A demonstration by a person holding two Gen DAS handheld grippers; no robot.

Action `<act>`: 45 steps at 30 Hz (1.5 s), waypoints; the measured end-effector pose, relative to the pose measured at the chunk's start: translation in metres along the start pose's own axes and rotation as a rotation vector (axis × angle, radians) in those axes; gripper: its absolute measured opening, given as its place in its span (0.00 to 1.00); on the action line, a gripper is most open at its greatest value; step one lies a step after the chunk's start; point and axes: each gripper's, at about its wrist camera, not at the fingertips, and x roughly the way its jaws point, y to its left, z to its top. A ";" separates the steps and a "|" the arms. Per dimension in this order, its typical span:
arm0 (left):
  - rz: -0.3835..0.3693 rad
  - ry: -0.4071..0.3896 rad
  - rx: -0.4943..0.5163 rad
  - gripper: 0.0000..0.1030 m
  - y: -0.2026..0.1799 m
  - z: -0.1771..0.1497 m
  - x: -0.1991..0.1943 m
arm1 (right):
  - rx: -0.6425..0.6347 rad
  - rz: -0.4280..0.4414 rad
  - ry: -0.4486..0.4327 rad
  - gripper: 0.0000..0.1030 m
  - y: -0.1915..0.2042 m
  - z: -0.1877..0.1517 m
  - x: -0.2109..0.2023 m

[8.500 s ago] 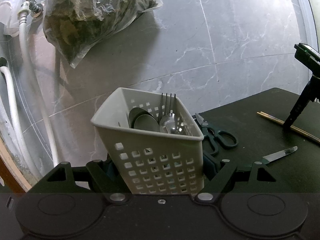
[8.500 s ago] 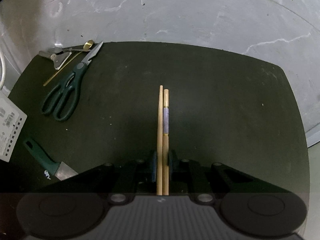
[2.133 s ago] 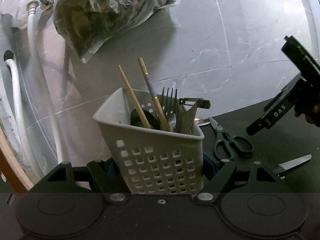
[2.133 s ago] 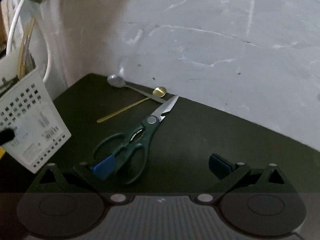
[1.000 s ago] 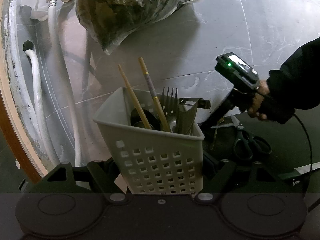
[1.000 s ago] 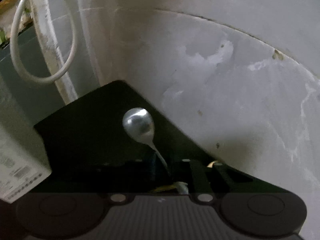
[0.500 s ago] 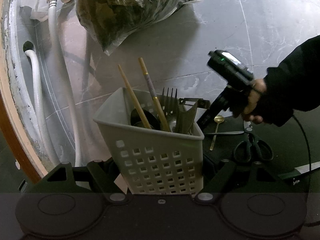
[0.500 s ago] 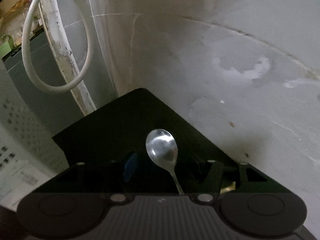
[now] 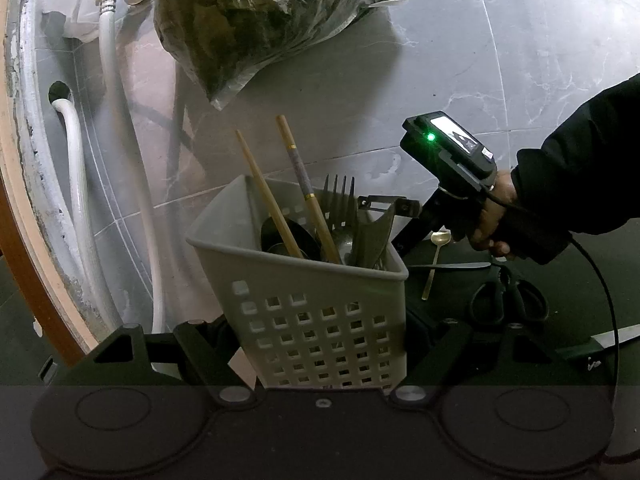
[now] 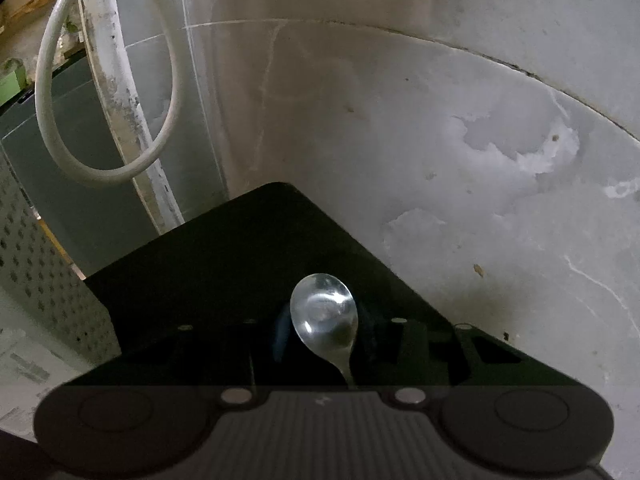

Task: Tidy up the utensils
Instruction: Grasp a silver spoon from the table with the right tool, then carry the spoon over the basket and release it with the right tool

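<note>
Since a second ago the right gripper [image 10: 320,332] has backed along the silver spoon [image 10: 325,314], its jaws just closing, bowl between them; contact not resolvable in the dark. Black mat [image 10: 240,248] lies under it. White basket [image 9: 320,312] sits clamped in the left gripper [image 9: 320,344], holding chopsticks [image 9: 296,184], fork [image 9: 340,196] and peeler [image 9: 380,216]. Scissors [image 9: 508,300] and gold spoon [image 9: 436,256] lie on the mat beside the basket.
</note>
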 end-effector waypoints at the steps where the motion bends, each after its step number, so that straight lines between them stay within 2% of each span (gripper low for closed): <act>1: 0.000 0.000 0.000 0.78 0.000 0.000 0.000 | 0.008 0.004 -0.001 0.39 0.000 -0.001 -0.002; 5: 0.000 -0.001 0.000 0.78 0.000 0.000 0.000 | 0.024 -0.003 -0.051 0.39 0.000 -0.003 -0.014; 16: -0.004 -0.007 0.001 0.78 0.001 0.000 0.000 | 0.139 -0.051 -0.332 0.39 0.006 -0.015 -0.090; 21: -0.007 -0.011 0.002 0.78 0.002 -0.001 0.000 | 0.180 -0.084 -0.417 0.39 0.010 -0.015 -0.122; 27: -0.017 -0.020 0.006 0.78 0.003 -0.003 0.000 | 0.160 -0.123 -0.484 0.38 0.022 -0.003 -0.161; 32: -0.032 -0.033 0.009 0.78 0.006 -0.005 -0.001 | 0.088 -0.163 -0.538 0.38 0.043 0.015 -0.207; 37: -0.054 -0.048 0.012 0.78 0.008 -0.007 -0.002 | 0.011 -0.133 -0.623 0.38 0.078 0.037 -0.261; 40: -0.070 -0.054 0.015 0.78 0.007 -0.007 -0.004 | -0.010 -0.071 -0.681 0.38 0.101 0.046 -0.279; 43: -0.086 -0.059 0.021 0.78 0.005 -0.007 -0.006 | 0.006 0.008 -0.718 0.39 0.121 0.050 -0.282; 45: -0.095 -0.061 0.023 0.78 0.005 -0.007 -0.006 | 0.002 0.028 -0.722 0.39 0.132 0.050 -0.275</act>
